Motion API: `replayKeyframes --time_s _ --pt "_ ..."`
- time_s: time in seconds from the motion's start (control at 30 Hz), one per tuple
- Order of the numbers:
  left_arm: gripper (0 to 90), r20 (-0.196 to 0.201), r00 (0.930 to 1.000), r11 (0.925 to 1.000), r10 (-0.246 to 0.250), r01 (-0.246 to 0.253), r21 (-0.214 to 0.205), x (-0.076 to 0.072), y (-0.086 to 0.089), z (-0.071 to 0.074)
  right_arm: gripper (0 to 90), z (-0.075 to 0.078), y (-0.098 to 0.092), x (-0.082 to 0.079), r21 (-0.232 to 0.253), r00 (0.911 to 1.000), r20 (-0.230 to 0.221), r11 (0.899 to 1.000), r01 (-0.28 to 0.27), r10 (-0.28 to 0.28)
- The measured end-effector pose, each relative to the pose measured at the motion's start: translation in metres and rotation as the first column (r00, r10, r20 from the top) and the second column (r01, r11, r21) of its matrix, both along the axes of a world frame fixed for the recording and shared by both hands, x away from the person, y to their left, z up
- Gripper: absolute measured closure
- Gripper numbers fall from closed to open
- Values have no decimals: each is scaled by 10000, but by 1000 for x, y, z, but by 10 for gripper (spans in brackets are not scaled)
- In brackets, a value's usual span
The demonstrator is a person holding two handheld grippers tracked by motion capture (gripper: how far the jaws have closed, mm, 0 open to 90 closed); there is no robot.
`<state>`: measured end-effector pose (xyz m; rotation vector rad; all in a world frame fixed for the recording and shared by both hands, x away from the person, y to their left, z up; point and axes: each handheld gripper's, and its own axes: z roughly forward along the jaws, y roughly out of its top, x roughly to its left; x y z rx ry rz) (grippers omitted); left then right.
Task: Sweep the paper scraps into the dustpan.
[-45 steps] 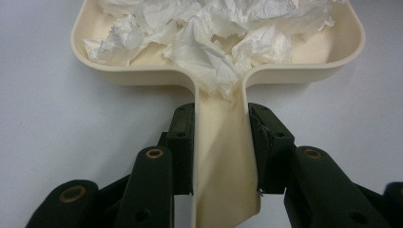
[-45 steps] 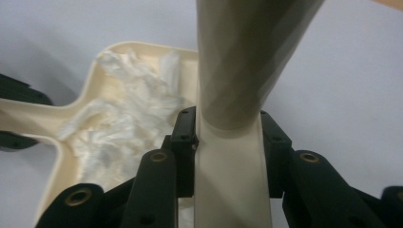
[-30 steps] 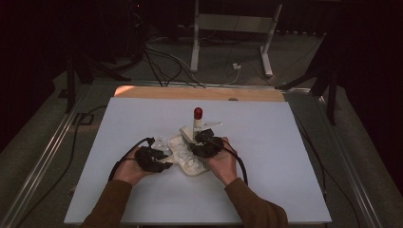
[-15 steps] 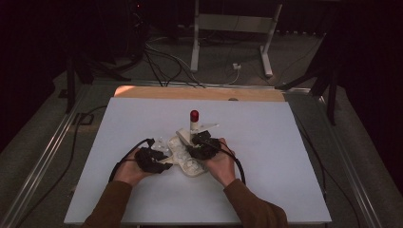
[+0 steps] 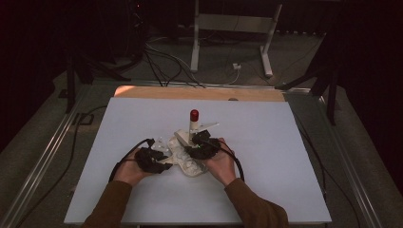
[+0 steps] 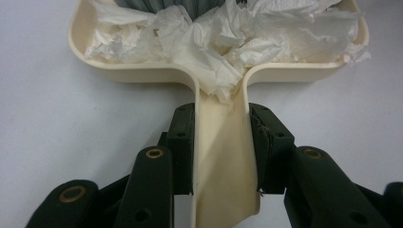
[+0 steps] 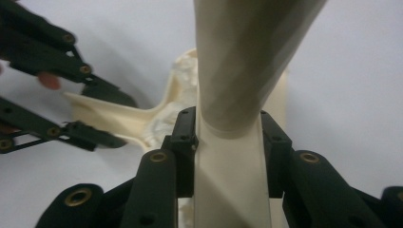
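White tabletop (image 5: 285, 156), mid-front: the cream dustpan (image 6: 119, 71), full of crumpled tissue (image 6: 214, 42), lies flat while your left gripper (image 6: 221, 142) clamps its handle to steady it; your right gripper (image 7: 228, 152) clamps the brush handle (image 7: 247, 61), holding the brush upright at the pan.

Both brown-sleeved forearms reach forward side by side, the black two-jaw left gripper (image 5: 159, 160) and right gripper (image 5: 202, 146) each clamped tight.
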<state>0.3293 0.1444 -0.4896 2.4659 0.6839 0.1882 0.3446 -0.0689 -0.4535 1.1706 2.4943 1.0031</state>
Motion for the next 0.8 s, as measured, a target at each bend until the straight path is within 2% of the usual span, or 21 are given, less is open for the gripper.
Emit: replayKeyframes --time_s 0.3,0.8 --pt "662 38 10000 10000 5 -5 -71 0 1 -3 672 1 -6 1 -345 9990 402 9991 227 -213" --pt "664 193 9998 9998 61 -57 -183 -3 4 -5 672 9 -20 8 -2 9968 520 9982 602 -601"
